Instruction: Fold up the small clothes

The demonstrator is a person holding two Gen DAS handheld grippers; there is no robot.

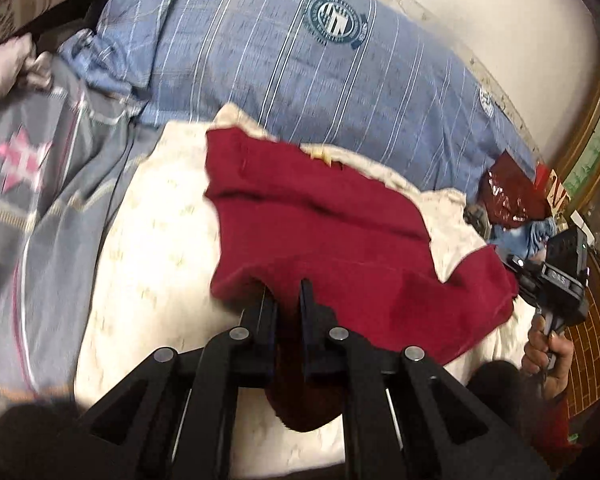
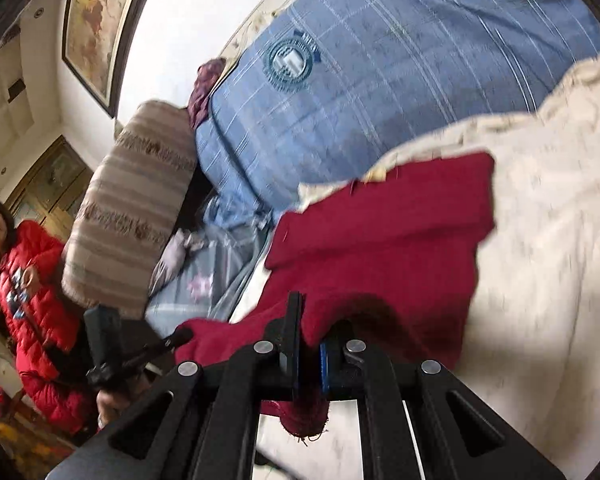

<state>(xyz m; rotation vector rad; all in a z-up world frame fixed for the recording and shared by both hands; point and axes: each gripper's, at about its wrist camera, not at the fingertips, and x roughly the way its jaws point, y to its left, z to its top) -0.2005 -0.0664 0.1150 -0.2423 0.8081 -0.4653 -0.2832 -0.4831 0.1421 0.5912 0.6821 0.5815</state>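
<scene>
**Q:** Cloth of what kind, and where does it lie?

**R:** One small dark red garment (image 1: 320, 232). It lies spread on a cream blanket (image 1: 148, 248) on the bed, with one part folded over itself. Behind it stands a big blue striped pillow (image 1: 284, 60) with a round emblem.

**Q:** How do the jaws stand?

**R:** The left gripper (image 1: 284, 300) has its jaws nearly closed on the near edge of the garment; red cloth hangs down between them. The right gripper (image 2: 310, 332) also pinches an edge of the same garment, and a bunch of cloth hangs below its jaws.

**Q:** What else is around?

**R:** A grey cover with a pink star (image 1: 20, 160) is at the left. In the right wrist view, a person in a red jacket (image 2: 32, 300) stands beside a striped cushion (image 2: 132, 208).
</scene>
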